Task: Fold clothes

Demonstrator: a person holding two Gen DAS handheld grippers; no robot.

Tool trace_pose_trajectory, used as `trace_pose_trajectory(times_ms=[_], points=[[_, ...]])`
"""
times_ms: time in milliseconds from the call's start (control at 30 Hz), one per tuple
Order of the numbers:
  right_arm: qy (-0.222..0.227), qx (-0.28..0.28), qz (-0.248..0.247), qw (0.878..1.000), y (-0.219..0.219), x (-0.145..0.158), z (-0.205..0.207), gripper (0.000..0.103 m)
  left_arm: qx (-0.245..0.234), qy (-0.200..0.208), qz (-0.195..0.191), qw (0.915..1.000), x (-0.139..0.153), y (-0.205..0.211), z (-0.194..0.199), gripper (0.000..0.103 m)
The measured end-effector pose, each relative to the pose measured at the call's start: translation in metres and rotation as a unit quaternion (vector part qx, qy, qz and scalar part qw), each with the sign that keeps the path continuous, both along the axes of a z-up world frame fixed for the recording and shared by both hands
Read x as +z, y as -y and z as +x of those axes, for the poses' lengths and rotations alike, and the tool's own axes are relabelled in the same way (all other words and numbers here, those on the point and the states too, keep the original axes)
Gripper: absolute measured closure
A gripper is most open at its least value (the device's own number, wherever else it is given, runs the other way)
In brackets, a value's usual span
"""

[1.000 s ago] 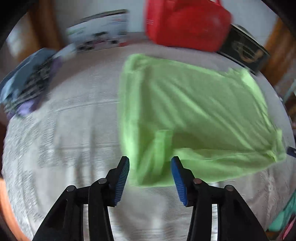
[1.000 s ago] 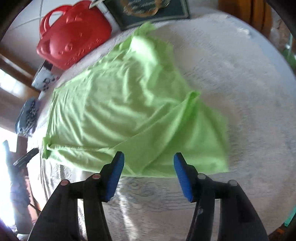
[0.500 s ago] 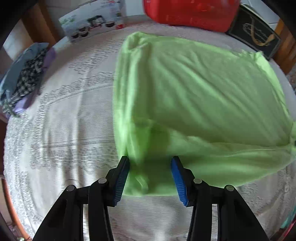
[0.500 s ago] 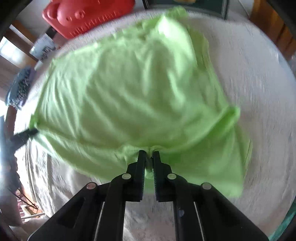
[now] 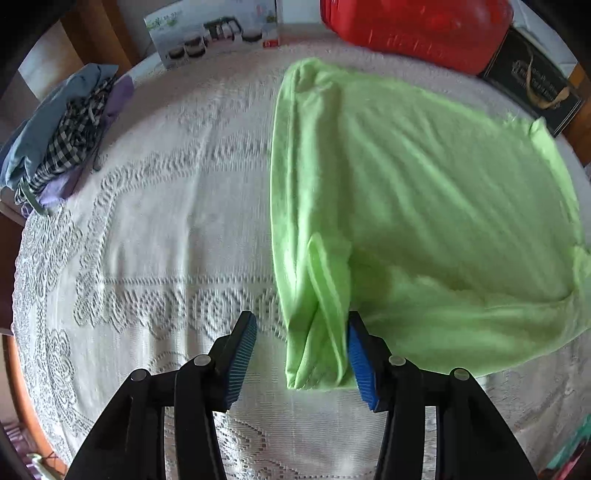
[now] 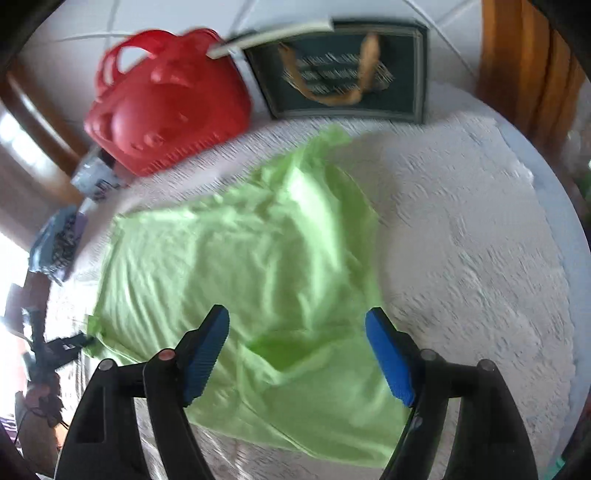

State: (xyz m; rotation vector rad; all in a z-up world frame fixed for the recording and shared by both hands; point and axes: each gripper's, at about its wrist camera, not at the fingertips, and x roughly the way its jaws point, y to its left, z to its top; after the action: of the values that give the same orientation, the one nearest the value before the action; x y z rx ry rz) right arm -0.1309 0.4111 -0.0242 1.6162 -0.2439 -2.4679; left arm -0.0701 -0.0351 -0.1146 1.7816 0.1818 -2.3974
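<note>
Right gripper point(image 6: 297, 354) just sprung open, off the shirt point(image 6: 258, 266), lifted clear.
Left gripper point(image 5: 301, 356) half open around shirt point(image 5: 406, 206) corner, one pad touching, not clamped.

A lived-in home, probably a dining corner. A lace tablecloth point(image 5: 155, 258) covers the table, with a red plastic basket point(image 6: 166, 114), a cookware box point(image 5: 214, 29) and piled clothes point(image 5: 66, 136) at its edges.

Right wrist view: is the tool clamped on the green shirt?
No. The right tool stands wide open above the green shirt, its pads clear of the cloth.
</note>
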Motion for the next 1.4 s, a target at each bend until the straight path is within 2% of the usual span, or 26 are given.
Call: trace_pose_trajectory(times_ms=[67, 167, 267, 333, 433, 633, 767, 867, 900, 967, 1000, 1033, 1067, 1100, 1133, 1167, 1233, 1267, 1333, 1400], points=[[0.021, -0.003, 0.0, 1.0, -0.003, -0.013, -0.002, 0.027, -0.008, -0.017, 0.015, 0.9997, 0.012, 0.001, -0.009, 0.045], [0.056, -0.017, -0.015, 0.998, -0.007, -0.037, -0.013, 0.027, -0.018, -0.028, 0.014, 0.9993, 0.02, 0.011, -0.027, 0.02], [0.054, -0.03, -0.025, 0.998, -0.008, -0.043, -0.035, 0.022, -0.022, -0.039, 0.014, 0.9989, 0.026, 0.024, -0.052, 0.019], [0.04, -0.042, -0.032, 0.998, -0.009, -0.04, -0.056, 0.016, -0.025, -0.047, 0.014, 0.9985, 0.029, 0.033, -0.069, 0.019], [0.01, -0.063, -0.042, 0.997, -0.011, -0.03, -0.095, 0.015, -0.005, -0.052, 0.02, 0.9984, 0.024, 0.042, -0.115, 0.019], [-0.007, -0.103, -0.038, 0.994, -0.011, -0.033, -0.179, 0.015, 0.008, -0.048, -0.004, 0.9988, 0.005, 0.06, -0.189, 0.019], [0.009, -0.119, -0.029, 0.992, -0.007, -0.051, -0.222, 0.015, 0.011, -0.031, -0.011, 0.9994, -0.014, 0.067, -0.223, 0.019], [0.025, -0.126, -0.018, 0.992, -0.003, -0.067, -0.246, 0.015, 0.011, -0.02, -0.01, 0.9997, -0.025, 0.068, -0.236, 0.019], [0.03, -0.125, -0.009, 0.992, -0.001, -0.072, -0.254, 0.015, 0.012, -0.015, -0.008, 0.9998, -0.03, 0.069, -0.24, 0.016], [0.038, -0.111, 0.003, 0.993, 0.007, -0.083, -0.264, 0.015, 0.02, -0.012, -0.003, 0.9997, -0.031, 0.07, -0.241, 0.016], [0.04, -0.1, 0.015, 0.994, 0.012, -0.087, -0.267, 0.024, 0.024, -0.011, -0.001, 0.9996, -0.03, 0.071, -0.241, 0.018], [0.03, -0.084, 0.045, 0.995, 0.021, -0.086, -0.268, 0.064, 0.024, -0.012, 0.0, 0.9996, -0.029, 0.07, -0.24, 0.021], [0.017, -0.056, 0.064, 0.996, 0.03, -0.083, -0.268, 0.09, 0.023, -0.014, 0.001, 0.9996, -0.026, 0.07, -0.239, 0.035], [0.006, -0.039, 0.071, 0.997, 0.036, -0.078, -0.266, 0.097, 0.021, -0.016, 0.002, 0.9996, -0.024, 0.069, -0.238, 0.064], [-0.015, -0.025, 0.072, 0.997, 0.039, -0.07, -0.261, 0.097, 0.022, -0.02, 0.007, 0.9995, -0.021, 0.07, -0.235, 0.083], [-0.044, -0.006, 0.062, 0.997, 0.041, -0.056, -0.251, 0.097, 0.023, -0.024, 0.012, 0.9994, -0.018, 0.07, -0.232, 0.091], [-0.089, 0.027, 0.035, 0.995, 0.04, -0.033, -0.229, 0.097, 0.021, -0.04, 0.015, 0.9988, -0.011, 0.07, -0.224, 0.091], [-0.118, 0.052, 0.016, 0.992, 0.037, -0.018, -0.211, 0.097, 0.02, -0.061, 0.009, 0.9979, -0.002, 0.068, -0.214, 0.091], [-0.167, 0.113, -0.016, 0.979, 0.029, 0.013, -0.163, 0.096, 0.016, -0.105, 0.003, 0.9943, 0.016, 0.063, -0.185, 0.091], [-0.174, 0.164, -0.015, 0.971, 0.024, 0.028, -0.113, 0.096, 0.01, -0.137, -0.001, 0.9905, 0.03, 0.057, -0.157, 0.091]])
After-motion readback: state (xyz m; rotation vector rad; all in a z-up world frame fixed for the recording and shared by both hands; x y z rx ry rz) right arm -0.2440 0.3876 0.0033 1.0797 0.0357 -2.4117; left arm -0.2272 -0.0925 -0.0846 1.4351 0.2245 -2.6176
